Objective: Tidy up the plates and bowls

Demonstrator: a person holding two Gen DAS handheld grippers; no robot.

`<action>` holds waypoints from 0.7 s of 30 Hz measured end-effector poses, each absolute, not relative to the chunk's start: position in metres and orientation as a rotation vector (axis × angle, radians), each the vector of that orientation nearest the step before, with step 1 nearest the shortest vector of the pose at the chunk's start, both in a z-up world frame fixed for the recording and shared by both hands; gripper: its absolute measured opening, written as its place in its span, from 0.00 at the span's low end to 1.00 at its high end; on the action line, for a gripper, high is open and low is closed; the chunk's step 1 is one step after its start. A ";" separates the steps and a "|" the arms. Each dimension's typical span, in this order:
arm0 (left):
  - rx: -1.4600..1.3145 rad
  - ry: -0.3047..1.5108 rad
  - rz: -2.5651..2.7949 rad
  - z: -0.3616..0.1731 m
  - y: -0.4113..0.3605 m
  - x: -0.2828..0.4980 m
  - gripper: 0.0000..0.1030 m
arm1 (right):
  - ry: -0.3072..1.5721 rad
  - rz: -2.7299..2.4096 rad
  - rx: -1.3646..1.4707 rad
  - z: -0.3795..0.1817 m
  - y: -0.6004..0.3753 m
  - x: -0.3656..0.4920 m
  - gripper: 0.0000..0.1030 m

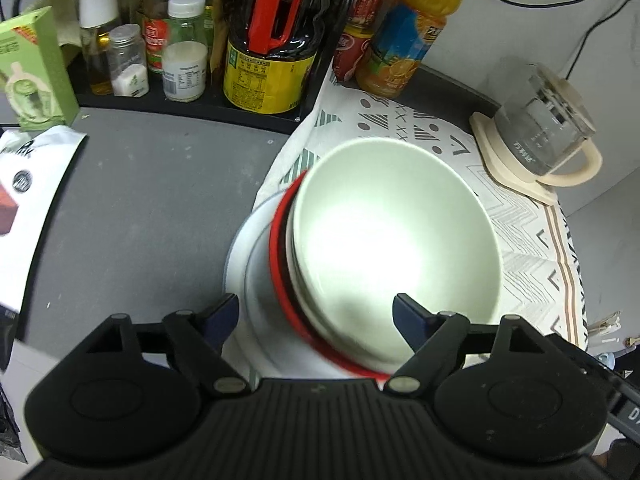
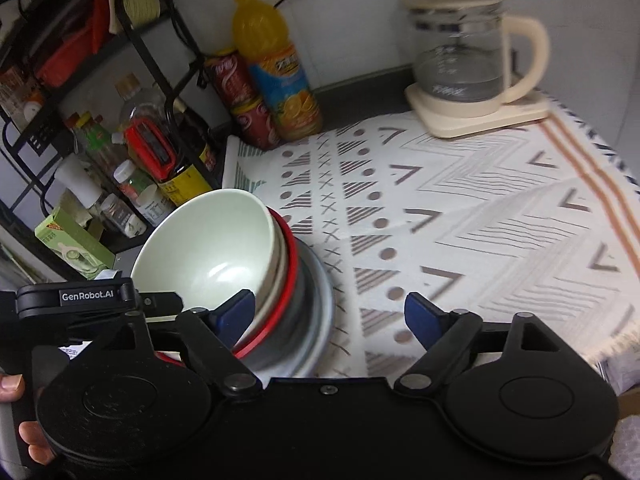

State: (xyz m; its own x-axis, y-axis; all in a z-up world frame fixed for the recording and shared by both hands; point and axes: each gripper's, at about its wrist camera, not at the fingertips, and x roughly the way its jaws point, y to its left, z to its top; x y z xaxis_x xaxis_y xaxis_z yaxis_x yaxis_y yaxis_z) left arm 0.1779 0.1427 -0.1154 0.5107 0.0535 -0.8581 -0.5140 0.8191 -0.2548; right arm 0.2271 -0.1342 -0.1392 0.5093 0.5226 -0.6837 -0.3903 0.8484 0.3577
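Note:
A pale green bowl (image 1: 392, 232) tops a nested stack: a white bowl, a red-rimmed bowl (image 1: 278, 240) and grey-white plates (image 1: 240, 256) beneath. The stack sits on the left edge of a patterned cloth (image 1: 400, 120). My left gripper (image 1: 316, 312) hovers over the near side of the stack, jaws wide and empty. In the right wrist view the same bowl (image 2: 208, 248), red rim (image 2: 290, 280) and plates (image 2: 320, 300) lie at lower left. My right gripper (image 2: 328, 312) is open just right of them, its left pad (image 2: 236, 312) in front of the stack and gripping nothing.
A black rack of sauce bottles and jars (image 1: 180, 48) stands behind the stack, with an orange juice bottle (image 2: 276, 64) and red cans beside it. A glass kettle (image 2: 460, 48) sits at the cloth's far right. A green box (image 1: 32, 72) and a white bag (image 1: 24, 200) lie left.

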 end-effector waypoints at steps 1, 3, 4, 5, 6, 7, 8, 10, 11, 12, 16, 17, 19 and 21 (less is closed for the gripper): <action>-0.525 0.977 0.358 -0.113 0.139 0.172 0.80 | 0.872 0.550 0.176 -0.138 -0.140 0.221 0.81; -0.519 0.950 0.351 -0.108 0.130 0.158 0.82 | 0.856 0.545 0.185 -0.137 -0.151 0.208 0.84; -0.511 0.946 0.351 -0.106 0.125 0.151 0.82 | 0.849 0.541 0.186 -0.136 -0.155 0.202 0.85; -0.507 0.942 0.349 -0.104 0.122 0.145 0.82 | 0.843 0.537 0.189 -0.135 -0.159 0.196 0.85; -0.505 0.938 0.342 -0.102 0.118 0.139 0.82 | 0.840 0.533 0.194 -0.135 -0.163 0.190 0.85; -0.499 0.935 0.336 -0.100 0.114 0.134 0.82 | 0.836 0.529 0.200 -0.134 -0.166 0.184 0.85; -0.488 0.929 0.333 -0.096 0.110 0.127 0.82 | 0.830 0.525 0.204 -0.133 -0.169 0.178 0.86; -0.472 0.907 0.326 -0.089 0.104 0.116 0.82 | 0.810 0.525 0.208 -0.131 -0.173 0.164 0.88; -0.468 0.897 0.323 -0.086 0.101 0.110 0.83 | 0.798 0.526 0.209 -0.129 -0.176 0.157 0.89; -0.466 0.890 0.319 -0.083 0.099 0.103 0.83 | 0.788 0.524 0.211 -0.128 -0.178 0.150 0.90; -0.445 0.871 0.301 -0.077 0.089 0.081 0.83 | 0.763 0.521 0.214 -0.124 -0.186 0.127 0.92; -0.437 0.869 0.296 -0.076 0.086 0.076 0.84 | 0.756 0.519 0.212 -0.123 -0.188 0.121 0.93; -0.418 0.862 0.288 -0.073 0.080 0.066 0.84 | 0.744 0.513 0.212 -0.122 -0.194 0.109 0.96; -0.396 0.856 0.280 -0.071 0.075 0.056 0.84 | 0.735 0.503 0.211 -0.120 -0.200 0.099 0.96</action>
State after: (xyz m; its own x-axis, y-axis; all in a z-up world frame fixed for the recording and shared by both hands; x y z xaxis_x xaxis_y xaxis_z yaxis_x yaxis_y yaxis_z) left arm 0.0558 0.0747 -0.0710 0.6261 0.0811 -0.7755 -0.3935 0.8915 -0.2244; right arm 0.0991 -0.2001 -0.1197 0.6304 0.5082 -0.5868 -0.3635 0.8612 0.3552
